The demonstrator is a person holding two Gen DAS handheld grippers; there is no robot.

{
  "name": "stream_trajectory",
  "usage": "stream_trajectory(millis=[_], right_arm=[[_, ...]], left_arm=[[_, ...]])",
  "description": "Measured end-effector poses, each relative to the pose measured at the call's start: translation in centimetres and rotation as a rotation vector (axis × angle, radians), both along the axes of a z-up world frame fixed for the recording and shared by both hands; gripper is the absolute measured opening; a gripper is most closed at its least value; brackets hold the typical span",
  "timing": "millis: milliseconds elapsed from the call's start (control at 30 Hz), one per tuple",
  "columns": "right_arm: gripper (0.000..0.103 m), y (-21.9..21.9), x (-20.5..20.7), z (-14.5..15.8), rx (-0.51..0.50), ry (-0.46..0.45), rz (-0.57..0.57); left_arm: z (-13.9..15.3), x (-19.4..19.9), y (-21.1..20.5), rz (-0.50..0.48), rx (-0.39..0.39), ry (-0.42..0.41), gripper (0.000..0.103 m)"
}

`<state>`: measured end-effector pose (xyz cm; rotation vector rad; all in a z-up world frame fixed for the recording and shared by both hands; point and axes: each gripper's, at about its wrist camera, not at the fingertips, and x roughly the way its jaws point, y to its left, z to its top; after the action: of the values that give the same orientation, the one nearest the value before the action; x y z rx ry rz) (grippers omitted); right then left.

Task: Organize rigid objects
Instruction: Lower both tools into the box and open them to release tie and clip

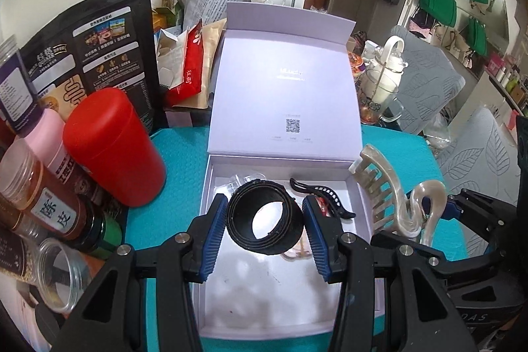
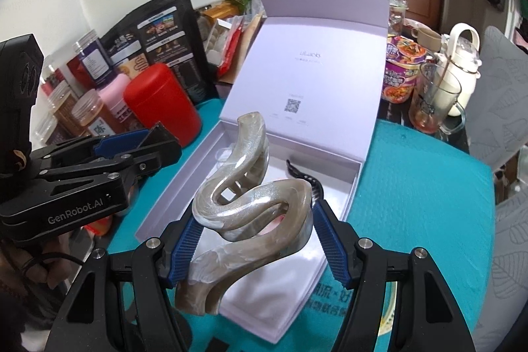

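Note:
My left gripper is shut on a black ribbed ring, its blue pads pressing both sides. It hangs over the open pale box. My right gripper is shut on a large pearly beige hair claw clip, held over the box's near right part. The same claw clip shows at the right of the left wrist view. A black hair clip lies inside the box by its back wall, next to a clear item and something pink, partly hidden by the ring.
The box lies on a teal mat with its lid standing open at the back. A red canister, spice jars and a black pouch crowd the left. A noodle cup, glass mug and white kettle stand back right.

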<state>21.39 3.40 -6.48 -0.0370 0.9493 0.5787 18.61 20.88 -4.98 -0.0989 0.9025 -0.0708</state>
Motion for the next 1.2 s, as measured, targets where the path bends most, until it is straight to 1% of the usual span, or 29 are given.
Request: stream_trajectory(millis=[433,733,1200], right_arm=[[0.067,0.8,3.5,-3.9,-0.05,0.03,-0.007],[0.067,1.4,5.4,-5.6,-0.059,0.037,-0.005],[0.068,2.4,7.5,-7.9,-0.093,0.051,0.015]], left_arm=[[-5.0,3.6,-0.1,-0.028,0.008,0.05,0.046],[-7.1,5.2,-0.2,-0.022,0.031,0.071,0.046],[-10.3,6.9,-0.2,-0.013,0.048,0.132,0.046]])
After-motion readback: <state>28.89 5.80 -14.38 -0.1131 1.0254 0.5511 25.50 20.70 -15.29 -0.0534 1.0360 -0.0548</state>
